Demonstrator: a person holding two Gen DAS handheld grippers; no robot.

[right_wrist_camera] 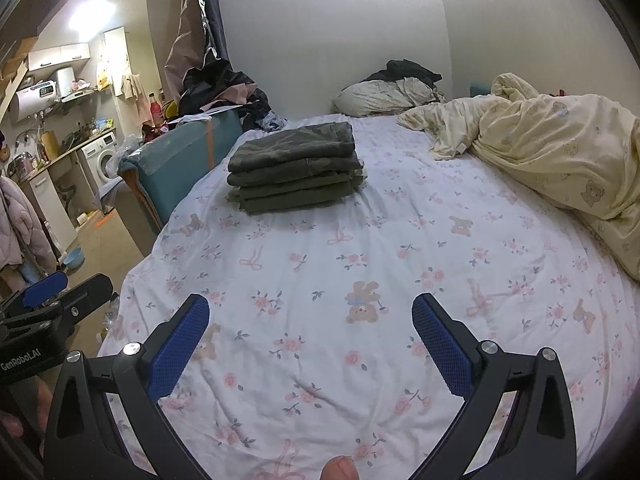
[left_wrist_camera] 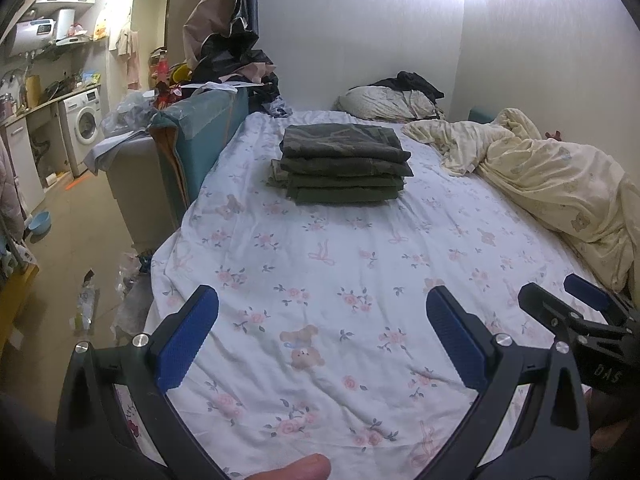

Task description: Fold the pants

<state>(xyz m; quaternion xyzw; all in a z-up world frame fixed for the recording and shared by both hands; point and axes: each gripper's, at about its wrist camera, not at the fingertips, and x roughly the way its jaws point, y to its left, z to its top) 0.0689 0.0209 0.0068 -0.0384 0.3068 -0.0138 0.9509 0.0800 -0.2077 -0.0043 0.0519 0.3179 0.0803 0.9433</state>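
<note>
Straight ahead up the bed (left_wrist_camera: 320, 320), well apart from both spread-open, empty hand-held grippers — left (left_wrist_camera: 322, 336), right (right_wrist_camera: 310, 340) — folded pants (left_wrist_camera: 344, 164), long axis crosswise, marginally nearer left.

The pants (left_wrist_camera: 344, 162) are dark olive-green and lie folded flat, stacked in a neat pile of several layers on the floral bed sheet (left_wrist_camera: 320, 264). In the left wrist view the pile sits just above the frame's centre; in the right wrist view it sits up and left of centre. Its edges line up roughly, with the lowest layers jutting slightly forward.
</note>
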